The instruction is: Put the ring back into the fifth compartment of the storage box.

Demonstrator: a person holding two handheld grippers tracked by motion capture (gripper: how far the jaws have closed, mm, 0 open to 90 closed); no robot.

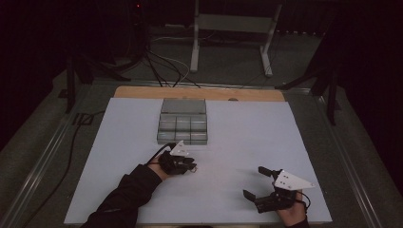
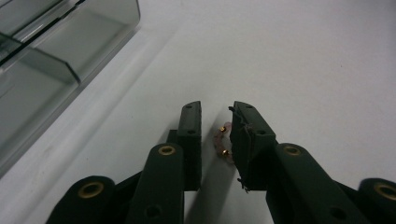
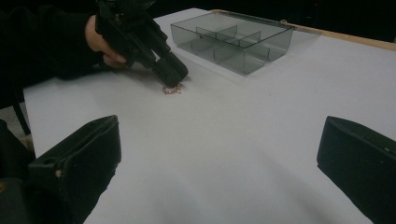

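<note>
A small pink trinket (image 2: 220, 140) with gold beads lies on the white sheet, between the jaws of my left gripper (image 2: 217, 109). The jaws stand narrowly apart; the trinket rests against the right one, with a gap to the left one. In the right gripper view the same trinket (image 3: 172, 89) lies on the sheet under the left gripper's tip (image 3: 173, 77). From above, my left gripper (image 1: 190, 167) sits just in front of a clear grey compartment box (image 1: 183, 137). My right gripper (image 1: 254, 182) rests near the front right, wide open and holding nothing (image 3: 219, 135).
The compartment box (image 3: 275, 44) has several dividers and its lid (image 1: 183, 105) lies open at the back. The white sheet (image 1: 252, 137) covers the table, with a wooden edge (image 1: 142, 92) behind it. Cables and stand legs (image 1: 195, 47) lie on the floor beyond.
</note>
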